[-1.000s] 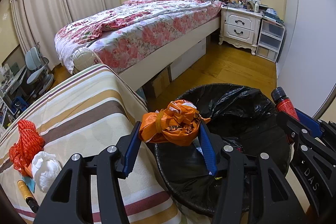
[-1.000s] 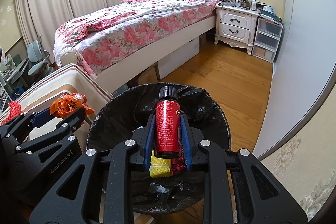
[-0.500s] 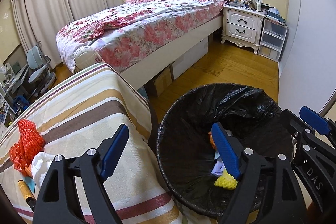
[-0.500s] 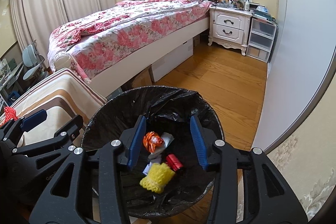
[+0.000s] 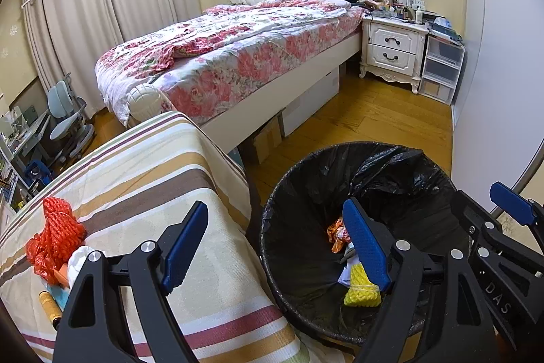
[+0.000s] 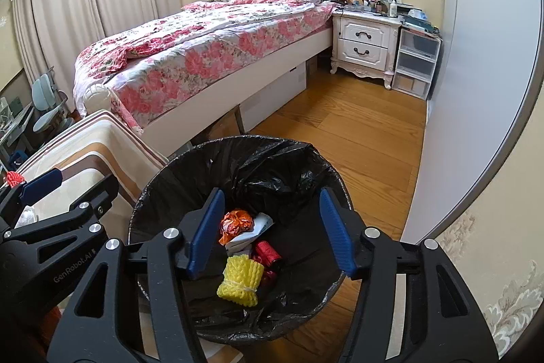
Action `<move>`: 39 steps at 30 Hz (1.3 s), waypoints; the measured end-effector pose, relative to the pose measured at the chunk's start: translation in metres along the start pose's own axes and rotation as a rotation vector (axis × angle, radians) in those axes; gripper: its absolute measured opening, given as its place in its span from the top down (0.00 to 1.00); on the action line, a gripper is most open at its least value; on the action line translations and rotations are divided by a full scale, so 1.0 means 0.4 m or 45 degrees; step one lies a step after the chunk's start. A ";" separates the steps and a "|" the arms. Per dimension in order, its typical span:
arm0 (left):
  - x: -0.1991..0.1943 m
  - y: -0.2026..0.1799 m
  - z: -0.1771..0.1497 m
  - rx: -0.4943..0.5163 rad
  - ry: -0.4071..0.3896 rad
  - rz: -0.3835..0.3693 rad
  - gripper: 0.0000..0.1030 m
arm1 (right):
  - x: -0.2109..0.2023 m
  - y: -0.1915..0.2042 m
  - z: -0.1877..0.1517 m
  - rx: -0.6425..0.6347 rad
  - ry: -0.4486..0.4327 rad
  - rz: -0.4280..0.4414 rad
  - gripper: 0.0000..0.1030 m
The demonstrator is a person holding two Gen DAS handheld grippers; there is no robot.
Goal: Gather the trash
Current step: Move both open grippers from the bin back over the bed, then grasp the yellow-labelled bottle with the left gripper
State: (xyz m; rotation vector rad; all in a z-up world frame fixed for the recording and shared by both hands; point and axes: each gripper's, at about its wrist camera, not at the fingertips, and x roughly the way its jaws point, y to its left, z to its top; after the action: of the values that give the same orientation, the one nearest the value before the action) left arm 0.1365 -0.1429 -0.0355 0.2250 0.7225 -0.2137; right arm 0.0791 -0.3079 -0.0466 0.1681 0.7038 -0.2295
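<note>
Down by the striped cloth-covered table (image 5: pixel 142 179) stands the trash bin (image 6: pixel 163 193), a round basket lined with a crinkled black bag. At its bottom lie a yellow foam net (image 6: pixel 241 278), a crumpled orange plastic bag (image 6: pixel 236 223), a red bottle (image 6: pixel 267 252) on its side and a scrap of white paper (image 6: pixel 253 232), all heaped close together. Both tools hang above the rim with nothing between their blue pads: the right gripper (image 6: pixel 270 233) spread wide over the heap, the left gripper (image 5: pixel 277 245) spread just as wide, straddling the bin's edge and the tablecloth. Back on the table, a red mesh net (image 5: pixel 56 233) and a white wad (image 5: pixel 80 261) touch each other.
</note>
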 end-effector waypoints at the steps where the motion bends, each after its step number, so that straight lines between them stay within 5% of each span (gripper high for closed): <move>1: -0.006 0.002 0.000 -0.001 -0.006 0.001 0.23 | -0.004 0.001 -0.001 0.000 -0.001 0.001 0.44; 21: -0.115 0.133 -0.083 -0.116 -0.007 0.098 0.23 | -0.072 0.134 -0.067 -0.080 0.044 0.119 0.38; 39: -0.167 0.389 -0.201 -0.326 0.054 0.338 0.23 | -0.124 0.330 -0.105 -0.236 0.052 0.258 0.37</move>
State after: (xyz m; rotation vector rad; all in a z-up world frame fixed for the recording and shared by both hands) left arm 0.0791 0.0355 -0.0291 0.0796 0.7464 0.1370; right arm 0.0514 -0.1638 -0.0357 0.0667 0.7388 0.0334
